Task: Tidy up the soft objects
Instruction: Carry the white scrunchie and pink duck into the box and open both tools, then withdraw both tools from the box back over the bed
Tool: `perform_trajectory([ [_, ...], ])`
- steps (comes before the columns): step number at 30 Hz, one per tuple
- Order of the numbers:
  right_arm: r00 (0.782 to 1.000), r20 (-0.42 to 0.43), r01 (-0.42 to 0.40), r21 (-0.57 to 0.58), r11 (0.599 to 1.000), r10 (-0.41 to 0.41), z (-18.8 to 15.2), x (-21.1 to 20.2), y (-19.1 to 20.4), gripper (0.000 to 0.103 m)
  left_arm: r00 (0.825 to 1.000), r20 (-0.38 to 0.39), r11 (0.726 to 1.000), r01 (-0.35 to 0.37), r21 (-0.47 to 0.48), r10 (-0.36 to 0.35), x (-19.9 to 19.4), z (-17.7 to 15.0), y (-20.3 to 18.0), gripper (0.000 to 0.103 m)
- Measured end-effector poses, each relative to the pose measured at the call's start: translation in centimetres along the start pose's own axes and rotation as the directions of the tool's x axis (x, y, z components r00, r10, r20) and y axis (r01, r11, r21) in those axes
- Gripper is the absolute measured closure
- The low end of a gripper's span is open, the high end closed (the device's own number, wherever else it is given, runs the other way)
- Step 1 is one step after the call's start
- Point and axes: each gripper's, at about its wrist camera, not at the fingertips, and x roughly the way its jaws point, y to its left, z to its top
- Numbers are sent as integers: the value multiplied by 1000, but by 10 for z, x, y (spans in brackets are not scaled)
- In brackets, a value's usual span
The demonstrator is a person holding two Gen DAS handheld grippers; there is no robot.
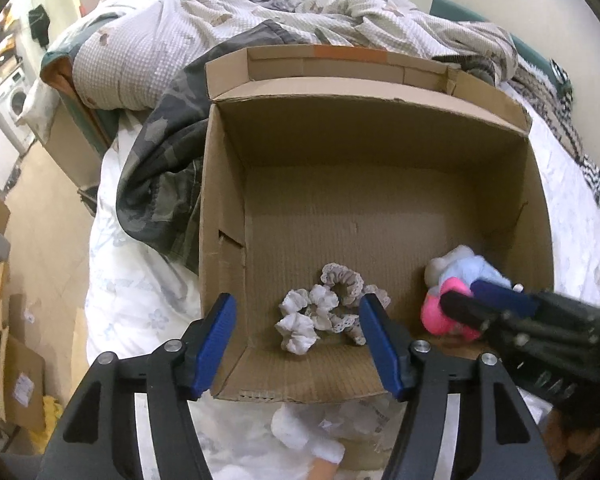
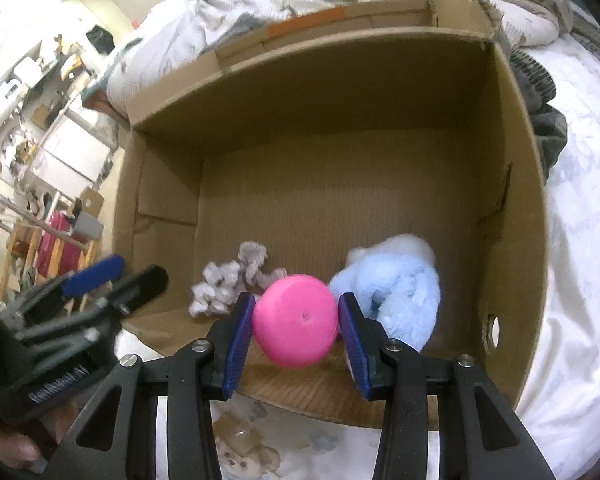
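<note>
An open cardboard box sits on a bed. On its floor lie several white and beige lace scrunchies, also in the right wrist view, and a fluffy light-blue plush. My right gripper is shut on a pink soft ball and holds it over the box's near edge, next to the plush. In the left wrist view the ball and right gripper show at right. My left gripper is open and empty, above the box's near-left corner, over the scrunchies.
The box is ringed by a rumpled patterned duvet and a camouflage cloth on the white sheet. A white soft item lies on the bed in front of the box. Cluttered floor and shelves are at left.
</note>
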Motion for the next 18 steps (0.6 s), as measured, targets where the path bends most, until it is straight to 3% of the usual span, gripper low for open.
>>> perform_trajectory([
  [2,1000,27,-2,8,1000,2,3,-5,0,56,1000,-3,1000,4,-7,-4,0,0,1,42],
  [4,999,52,-3,12,1000,3,5,-10,0,39,1000,4,1000,13,-25,-13,-2,0,3,42],
  [6,997,78,-2,20,1000,0,7,-16,1,30,1000,12,999,20,-33,-20,-3,0,4,42],
  [9,995,101,8,21,1000,-11,9,-22,1,25,1000,23,999,6,-40,-5,-5,-1,6,42],
  [11,993,114,18,17,1000,-20,10,-26,2,16,1000,22,998,20,-53,-19,-6,-2,8,42],
  [12,992,120,22,16,1000,-24,10,-28,3,4,999,20,997,32,-67,-30,-7,-2,10,42],
  [13,991,128,30,14,999,-32,10,-30,4,0,999,20,996,40,-83,-39,-8,-3,13,42],
  [18,986,166,33,-2,999,-32,8,-39,11,0,999,34,996,36,-77,-33,-16,-7,14,42],
])
